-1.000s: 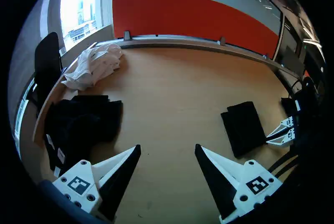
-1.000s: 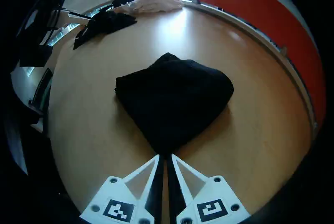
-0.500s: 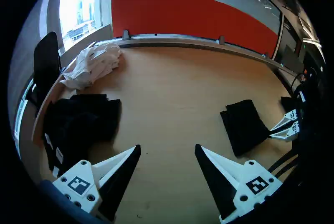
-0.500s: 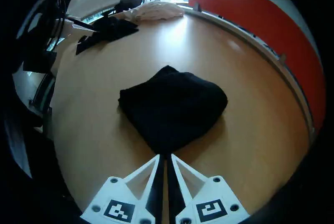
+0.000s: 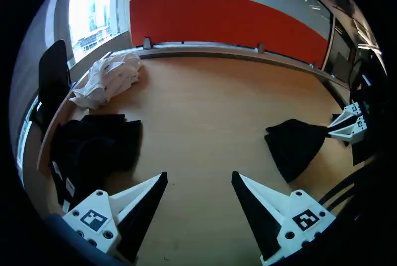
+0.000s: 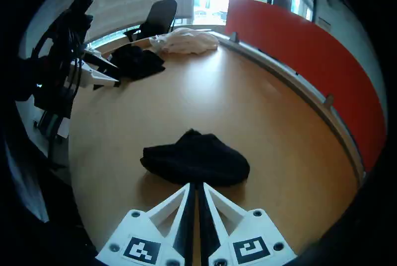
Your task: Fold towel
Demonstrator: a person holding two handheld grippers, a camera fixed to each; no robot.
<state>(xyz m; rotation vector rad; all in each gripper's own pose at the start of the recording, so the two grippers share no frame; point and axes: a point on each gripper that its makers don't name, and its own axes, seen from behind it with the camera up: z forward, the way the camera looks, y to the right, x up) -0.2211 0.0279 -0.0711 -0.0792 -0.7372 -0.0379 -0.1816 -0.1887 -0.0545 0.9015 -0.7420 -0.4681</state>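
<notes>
Now the right gripper (image 6: 197, 187), its 2 fingers pressed together on 1 corner of the black towel (image 6: 198, 161), is higher than 1 second ago. The corner is pulled up from the table (image 6: 238, 102), so I judge the next fold is beginning. The left gripper (image 5: 198, 181) is spread and holds nothing. The towel looks thick and tent-shaped, and it lies well apart from the red screen (image 6: 317, 67).

The right tongs (image 6: 197, 186) have lifted the black towel (image 6: 198, 159) by its edge.
</notes>
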